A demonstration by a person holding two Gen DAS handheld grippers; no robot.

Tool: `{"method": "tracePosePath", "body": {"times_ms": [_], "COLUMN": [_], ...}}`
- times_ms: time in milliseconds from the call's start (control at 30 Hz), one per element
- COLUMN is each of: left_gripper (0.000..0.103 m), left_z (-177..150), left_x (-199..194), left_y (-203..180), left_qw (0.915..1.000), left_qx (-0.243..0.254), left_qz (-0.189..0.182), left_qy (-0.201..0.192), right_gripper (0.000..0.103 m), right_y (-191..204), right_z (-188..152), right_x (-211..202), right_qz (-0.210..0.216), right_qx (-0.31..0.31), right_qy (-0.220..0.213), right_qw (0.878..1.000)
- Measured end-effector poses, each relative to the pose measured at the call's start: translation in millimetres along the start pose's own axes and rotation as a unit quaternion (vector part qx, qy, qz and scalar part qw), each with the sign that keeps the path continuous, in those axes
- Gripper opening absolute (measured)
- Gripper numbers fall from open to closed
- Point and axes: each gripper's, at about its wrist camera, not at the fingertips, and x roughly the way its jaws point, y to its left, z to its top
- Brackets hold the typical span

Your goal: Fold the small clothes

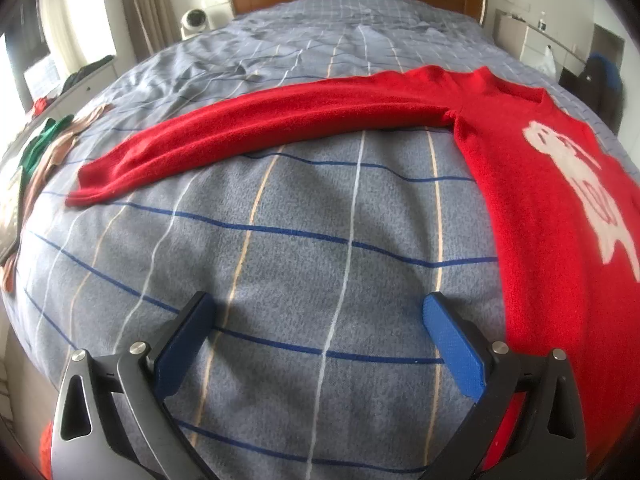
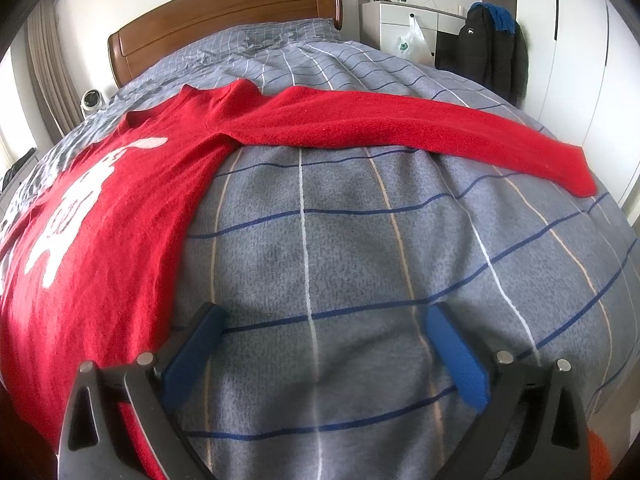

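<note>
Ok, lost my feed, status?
Both tongs, left and right, open, empty. Red sweater flat on bed, sleeves spread, unfolded. Nothing in the way.

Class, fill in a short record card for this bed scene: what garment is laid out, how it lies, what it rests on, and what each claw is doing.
garment: red sweater with a white design on the chest
layout: spread flat, unfolded, both sleeves stretched out sideways
left sleeve: lies straight, cuff at the far end
right sleeve: lies straight
surface: grey checked bedspread
left claw: open, empty, over bare bedspread
right claw: open, empty, beside the sweater's side edge
folding: not yet begun
</note>
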Motion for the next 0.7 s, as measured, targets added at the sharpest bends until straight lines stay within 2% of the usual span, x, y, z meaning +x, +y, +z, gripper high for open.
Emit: {"method": "tracePosePath", "body": {"times_ms": [700], "left_gripper": [0.103], "left_z": [-0.7], "left_x": [0.5], "left_y": [2.6], "left_qw": [1.0000], "left_qx": [0.000], "left_qz": [-0.001], "left_qy": [-0.002], "right_gripper": [0.102], "right_y": [1.9], "right_z": [-0.1], "right_x": [2.6], "right_qz": [-0.003], "right_qx": [-0.004], "right_qy": [-0.001], "right_qw": [1.000]}}
